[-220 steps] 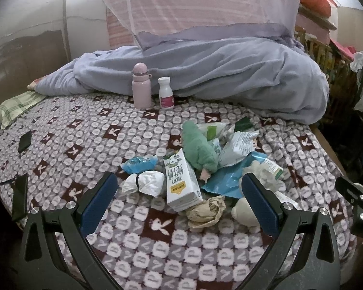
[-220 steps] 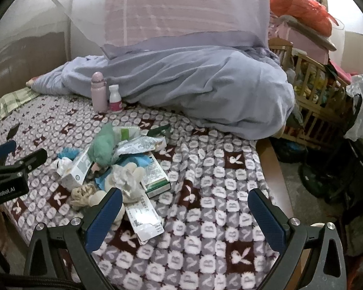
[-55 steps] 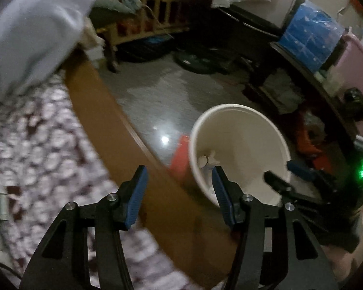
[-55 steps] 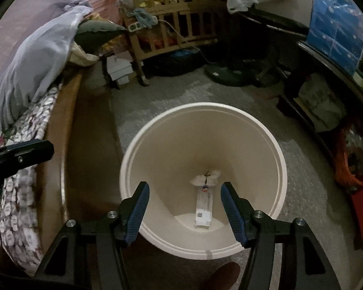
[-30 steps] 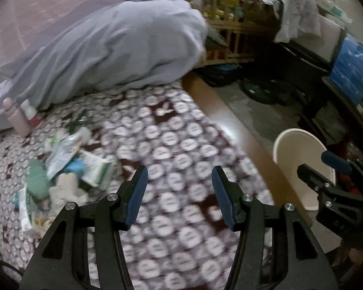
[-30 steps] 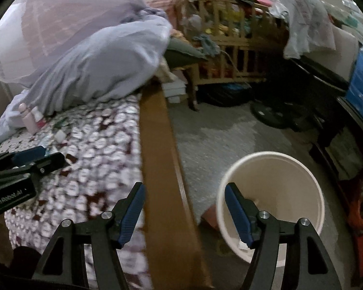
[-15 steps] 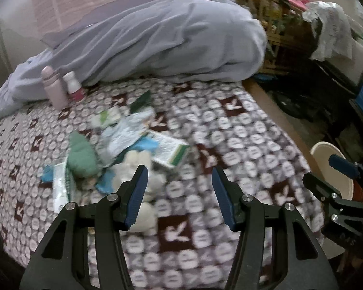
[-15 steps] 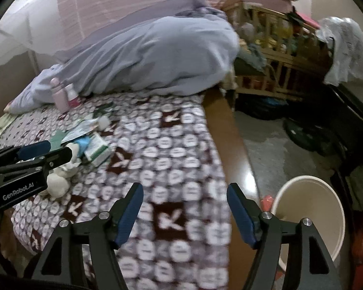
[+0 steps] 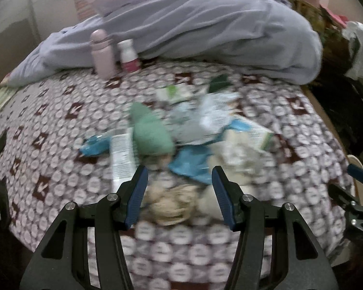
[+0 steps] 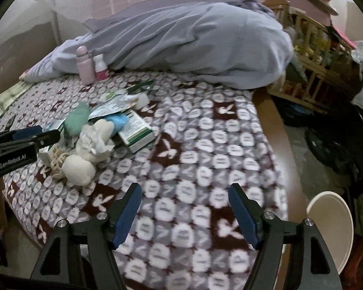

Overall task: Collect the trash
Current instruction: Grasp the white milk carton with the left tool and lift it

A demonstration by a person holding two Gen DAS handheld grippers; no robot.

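The left tool (image 9: 179, 183) is hanging over the near edge of the trash pile (image 9: 181, 140), its blue pads apart and nothing pressed between them. Directly beyond its tips a crumpled brown paper wad (image 9: 171, 198) is lying on the bed (image 9: 60, 120), blurred in the left wrist view. The right tool (image 10: 184, 200) is hovering over bare patterned blanket (image 10: 205, 145), well to the right of the pile; its jaws have just been opening and are holding nothing. A white bucket (image 10: 334, 220) is standing on the floor beyond the bed's wooden edge, at that view's lower right. Farther in, the pile is showing a white paper lump (image 10: 78, 166), a green-and-white carton (image 10: 138, 130), a green cloth bundle (image 9: 150, 130) and blue wrappers (image 9: 193, 162), all touching or overlapping. At the far side a pink bottle (image 9: 101, 53) and a small white bottle (image 9: 128, 55) are standing upright just beside each other, against a heaped lilac quilt (image 9: 205, 36).
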